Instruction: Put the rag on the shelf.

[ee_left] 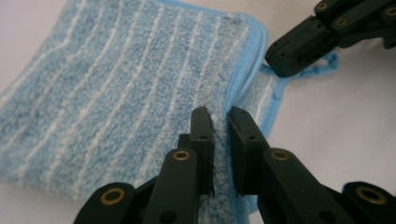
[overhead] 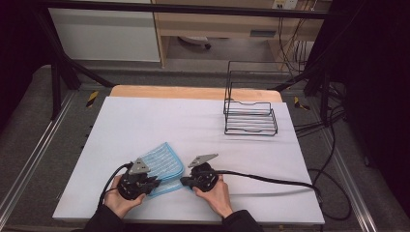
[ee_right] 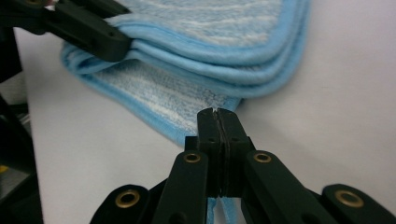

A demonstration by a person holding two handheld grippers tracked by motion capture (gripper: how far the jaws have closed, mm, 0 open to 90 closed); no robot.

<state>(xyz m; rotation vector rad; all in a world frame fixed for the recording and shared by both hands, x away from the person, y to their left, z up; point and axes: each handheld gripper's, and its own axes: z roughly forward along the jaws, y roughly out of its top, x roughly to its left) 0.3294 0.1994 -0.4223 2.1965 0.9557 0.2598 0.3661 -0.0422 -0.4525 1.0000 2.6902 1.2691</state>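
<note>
We take the blue striped cloth (overhead: 163, 166) as our landmark; it lies folded on the white table cover (overhead: 145, 121), near the edge closest to us and left of the middle. At its left near corner we hold the left gripper (overhead: 153, 182). In the left gripper view (ee_left: 219, 116) its jaws stand a little apart with the cloth's folded, piped edge running between them; we cannot tell whether they already pinch it. Just right of the cloth, at its near right corner, sits the right gripper (overhead: 183, 181). In the right gripper view (ee_right: 217, 114) its jaws are pressed fully together, and a thin blue strip of the cloth's lowest layer comes out beneath them, so they are clamped on that bottom edge. The upper folded layers lie stacked just beyond those tips. Far to the right of the cloth and well behind it stands a black wire rack (overhead: 250, 116), well apart from both grippers.
</note>
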